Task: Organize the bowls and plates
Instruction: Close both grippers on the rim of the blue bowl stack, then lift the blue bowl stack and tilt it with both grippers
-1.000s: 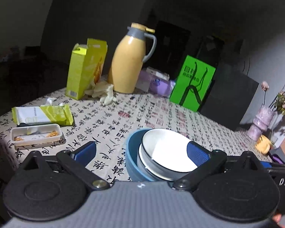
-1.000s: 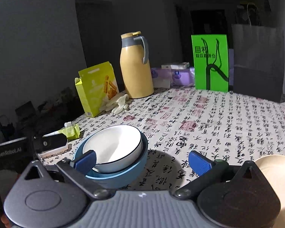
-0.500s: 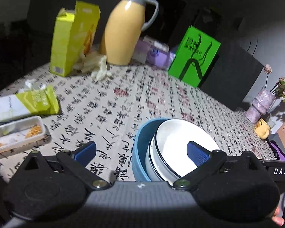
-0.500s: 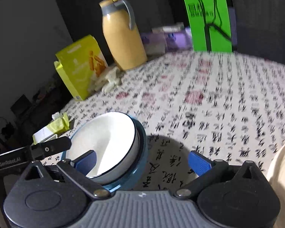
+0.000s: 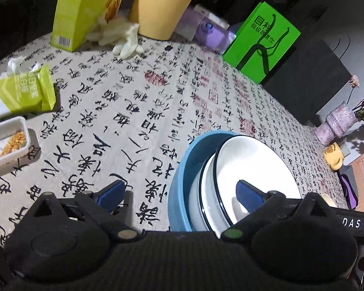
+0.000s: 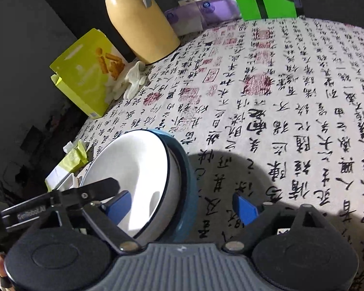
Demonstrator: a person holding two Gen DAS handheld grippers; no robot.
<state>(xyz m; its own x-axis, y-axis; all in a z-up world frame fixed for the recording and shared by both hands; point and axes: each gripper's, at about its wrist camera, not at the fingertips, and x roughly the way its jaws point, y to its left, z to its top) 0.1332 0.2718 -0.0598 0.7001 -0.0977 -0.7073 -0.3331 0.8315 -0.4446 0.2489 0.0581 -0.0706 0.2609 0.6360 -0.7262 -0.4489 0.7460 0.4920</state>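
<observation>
On the calligraphy-print tablecloth stands a blue bowl [image 5: 182, 169] [image 6: 186, 186] with white dark-rimmed bowls [image 5: 250, 165] [image 6: 133, 165] nested in it. My left gripper [image 5: 180, 192] straddles the stack's left side, one finger outside on the cloth and the other inside the top white bowl. My right gripper [image 6: 182, 207] straddles the right side the same way, its left finger in the white bowl. Both pairs of jaws are closing with the rims between them, and the pads stand apart from the bowls. The left gripper's finger [image 6: 60, 201] shows in the right wrist view.
A yellow thermos jug [image 6: 140, 24], a yellow-green box [image 5: 85, 12], white gloves [image 5: 126, 38], purple tissue packs [image 5: 206, 29] and a green bag [image 5: 262, 41] line the far side. A green packet [image 5: 24, 92] and a crumb tray [image 5: 7, 145] lie left. A purple vase [image 5: 335, 123] and yellow mug [image 5: 333, 156] sit right.
Both grippers have come down and forward and tilted toward the table, so the bowls sit larger between the fingers. Each pair of jaws has narrowed a little.
</observation>
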